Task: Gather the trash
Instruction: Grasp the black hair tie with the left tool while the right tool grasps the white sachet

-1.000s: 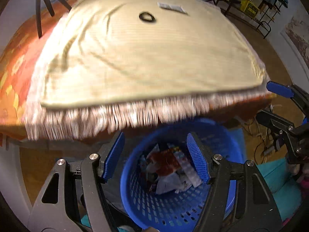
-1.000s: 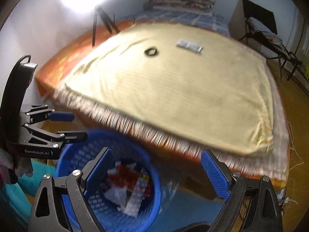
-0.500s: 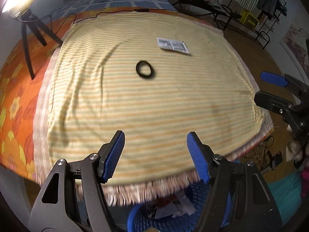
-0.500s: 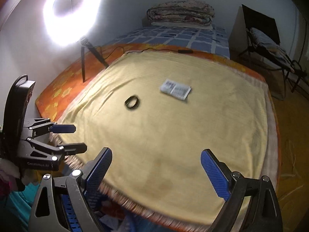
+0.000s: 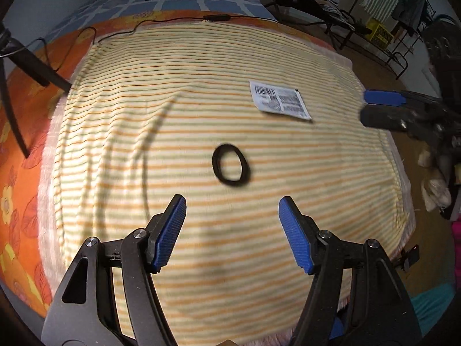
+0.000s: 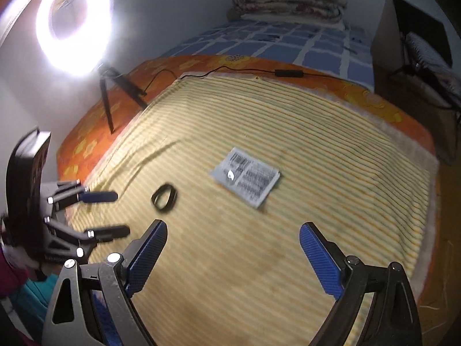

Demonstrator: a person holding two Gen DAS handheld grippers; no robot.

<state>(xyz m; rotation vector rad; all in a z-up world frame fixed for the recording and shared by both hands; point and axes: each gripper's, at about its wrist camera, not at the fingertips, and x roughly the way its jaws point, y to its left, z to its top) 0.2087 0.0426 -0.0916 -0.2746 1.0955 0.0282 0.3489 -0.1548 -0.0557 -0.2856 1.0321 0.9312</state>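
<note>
Trash lies on the striped yellow blanket (image 5: 201,230) spread over the bed: a black ring (image 5: 230,165) near the middle and, just beyond it to the right, a flat white packet (image 5: 281,101) printed with a barcode. Both hand-held grippers hang above the near half of the blanket, released and holding nothing: the left hand-held gripper (image 5: 232,227) short of the ring, the right hand-held gripper (image 6: 233,256) short of the packet. A ring light (image 6: 75,20) glares at far left.

a lit ring light (image 6: 75,20) on a tripod stands beside the striped blanket (image 5: 201,230); folded quilts (image 6: 288,0) lie beyond.
</note>
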